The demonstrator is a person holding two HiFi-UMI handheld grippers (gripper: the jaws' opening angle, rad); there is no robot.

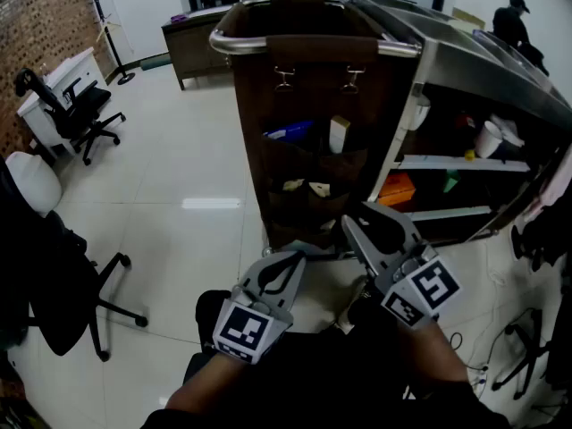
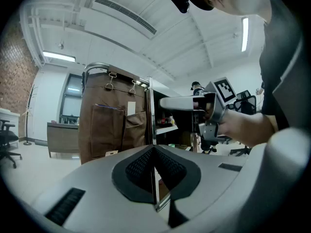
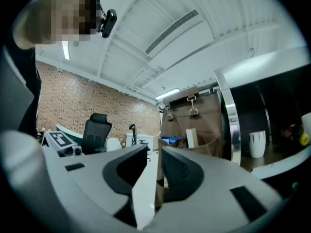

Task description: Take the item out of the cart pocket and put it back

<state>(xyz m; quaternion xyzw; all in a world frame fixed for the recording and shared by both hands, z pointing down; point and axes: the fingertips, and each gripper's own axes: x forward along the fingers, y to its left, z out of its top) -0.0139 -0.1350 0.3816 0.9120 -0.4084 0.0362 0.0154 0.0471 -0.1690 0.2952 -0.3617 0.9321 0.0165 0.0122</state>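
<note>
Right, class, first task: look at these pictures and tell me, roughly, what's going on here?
A person stands facing a service cart with a brown fabric pocket organiser hanging on its end, a handheld gripper in each hand. Both are held level, short of the pockets. The left gripper has its jaws together and the right gripper has its jaws apart. Neither holds anything. A cream item and a blue item sit in the upper pockets, so the take-out step is not yet done.

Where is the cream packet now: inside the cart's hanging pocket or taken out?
Inside. The cream packet stands upright in an upper pocket of the brown organiser hanging on the cart, its top poking out.
</note>
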